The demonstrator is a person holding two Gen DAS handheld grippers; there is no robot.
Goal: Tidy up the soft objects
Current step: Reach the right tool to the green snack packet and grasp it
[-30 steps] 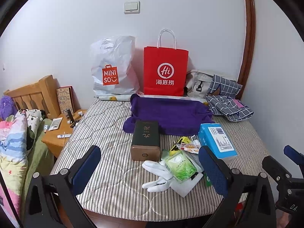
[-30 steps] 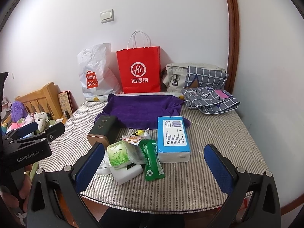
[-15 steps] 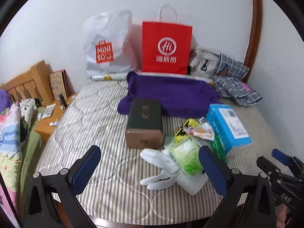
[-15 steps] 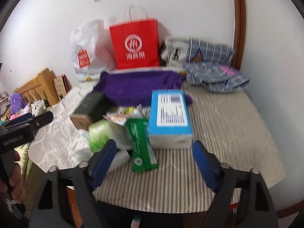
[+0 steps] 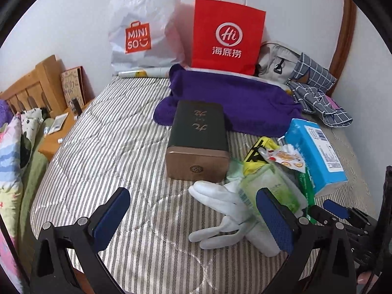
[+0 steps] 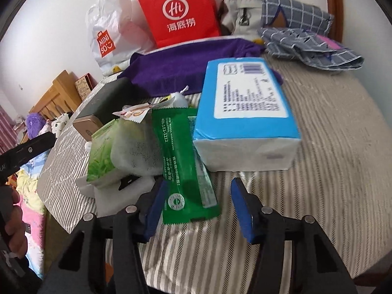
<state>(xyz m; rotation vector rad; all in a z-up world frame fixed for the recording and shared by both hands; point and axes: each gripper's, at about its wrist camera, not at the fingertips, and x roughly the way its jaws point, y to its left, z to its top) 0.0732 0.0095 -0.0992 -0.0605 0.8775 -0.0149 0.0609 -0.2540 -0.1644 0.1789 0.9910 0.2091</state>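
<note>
A pile of soft things lies on the striped table (image 5: 110, 147): white gloves (image 5: 220, 205), a green tissue pack (image 5: 272, 188), a long green packet (image 6: 183, 166), a blue tissue pack (image 6: 245, 115). A purple towel (image 5: 232, 98) lies behind. My left gripper (image 5: 193, 215) is open and empty over the near table edge, its right finger by the gloves. My right gripper (image 6: 198, 205) is partly closed, open around the near end of the green packet without gripping it.
A dark green and gold box (image 5: 198, 142) stands mid-table. A red paper bag (image 5: 227, 34), a white Miniso bag (image 5: 142, 31), a grey bag (image 5: 276, 61) and checked cloth (image 5: 316, 90) line the back. A wooden bedside stand (image 5: 56, 132) and bedding are at left.
Both grippers moved forward and down toward the pile. The right gripper's jaws narrowed and now straddle the green packet's near end. The left stayed wide open.
</note>
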